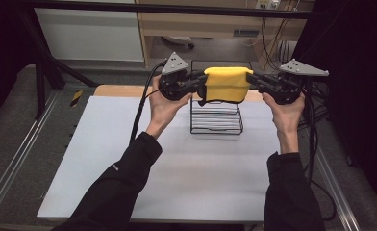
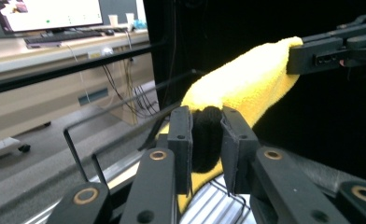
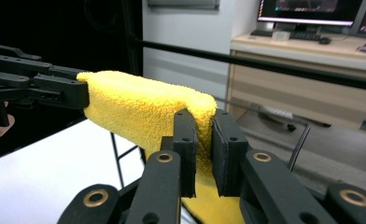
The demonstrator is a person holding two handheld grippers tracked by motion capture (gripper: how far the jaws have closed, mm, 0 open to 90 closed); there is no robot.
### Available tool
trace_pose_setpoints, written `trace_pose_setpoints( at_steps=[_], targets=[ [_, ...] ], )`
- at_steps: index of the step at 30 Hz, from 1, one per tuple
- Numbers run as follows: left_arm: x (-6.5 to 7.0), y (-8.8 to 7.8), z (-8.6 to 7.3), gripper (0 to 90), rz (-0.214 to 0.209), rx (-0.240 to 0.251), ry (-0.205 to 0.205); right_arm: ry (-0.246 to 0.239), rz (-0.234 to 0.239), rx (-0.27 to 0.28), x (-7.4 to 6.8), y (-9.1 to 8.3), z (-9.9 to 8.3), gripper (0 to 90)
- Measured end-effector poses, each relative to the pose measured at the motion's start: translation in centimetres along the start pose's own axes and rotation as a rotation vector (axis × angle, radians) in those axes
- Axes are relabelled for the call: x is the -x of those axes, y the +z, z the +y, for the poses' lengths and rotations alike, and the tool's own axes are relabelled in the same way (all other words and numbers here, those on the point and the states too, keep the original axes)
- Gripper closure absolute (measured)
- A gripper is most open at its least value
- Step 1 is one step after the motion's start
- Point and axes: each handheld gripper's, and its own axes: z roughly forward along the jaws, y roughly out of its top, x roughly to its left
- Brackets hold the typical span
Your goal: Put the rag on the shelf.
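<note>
Yellow towel (image 1: 226,84) stretched between two tongs, held in the air above the black wire rack (image 1: 216,120) at the far middle of the white desk (image 1: 177,163). The left tongs (image 1: 199,88) are clenched on its left end, where a dark patch sits between the jaws; the right tongs (image 1: 250,79) are clenched on its right end. The towel's long axis runs left to right, roughly level. It hides the rack's upper bars, and its lower edge hangs folded, its layers hard to count.

yellow cloth (image 1: 226,84): fuzzy terry, matt, with a black knit part | wire rack (image 1: 216,120): thin black metal rod | left claw (image 2: 208,135), right claw (image 3: 203,140): matt black plastic, brass-coloured rivets | bench (image 1: 177,163): smooth pale matt top
</note>
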Motion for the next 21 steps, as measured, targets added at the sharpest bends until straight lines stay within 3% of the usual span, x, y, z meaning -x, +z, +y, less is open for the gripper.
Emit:
trace_pose_setpoints(
  at_steps=[12,16,21],
  targets=[
    [0.6,-0.3,-1.6,72.9,-0.024,-0.063,0.020,-0.005,0.042,-0.067,-0.2,-0.1,-2.1,81.4],
    [0.4,-0.9,-0.8,66.4,-0.031,-0.086,0.006,-0.004,0.044,-0.063,-0.1,-0.1,-2.5,81.5],
    [-0.6,-1.9,0.8,64.5,-0.028,-0.060,-0.036,-0.019,0.046,-0.070,-0.1,0.0,-2.6,81.5]
  ],
)
